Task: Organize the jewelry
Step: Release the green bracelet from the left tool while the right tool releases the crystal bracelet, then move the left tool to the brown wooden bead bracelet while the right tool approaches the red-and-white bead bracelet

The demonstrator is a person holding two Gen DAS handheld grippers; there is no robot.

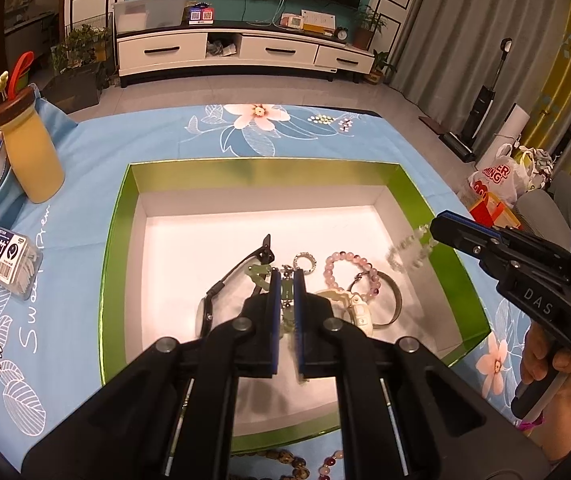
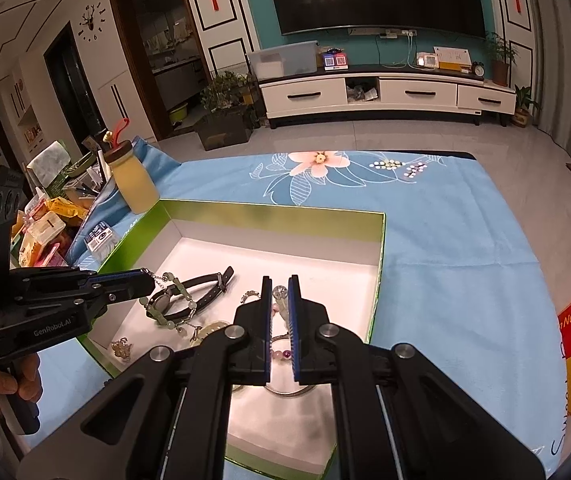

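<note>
Green box [image 1: 119, 216] on blue floral tablecloth [image 1: 157, 136]

The right gripper [image 2: 280, 298] pinches a clear bead bracelet [image 2: 278, 293] over the box [image 2: 269, 213]; at left, the left gripper [image 2: 141, 284] holds a jade chain [image 2: 167, 308].

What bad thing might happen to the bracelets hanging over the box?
The green bead chain dangles from the left gripper right above the watch, so it might snag on the strap. The clear bracelet, held in the right gripper, hangs near the box wall; it might fall outside.
</note>
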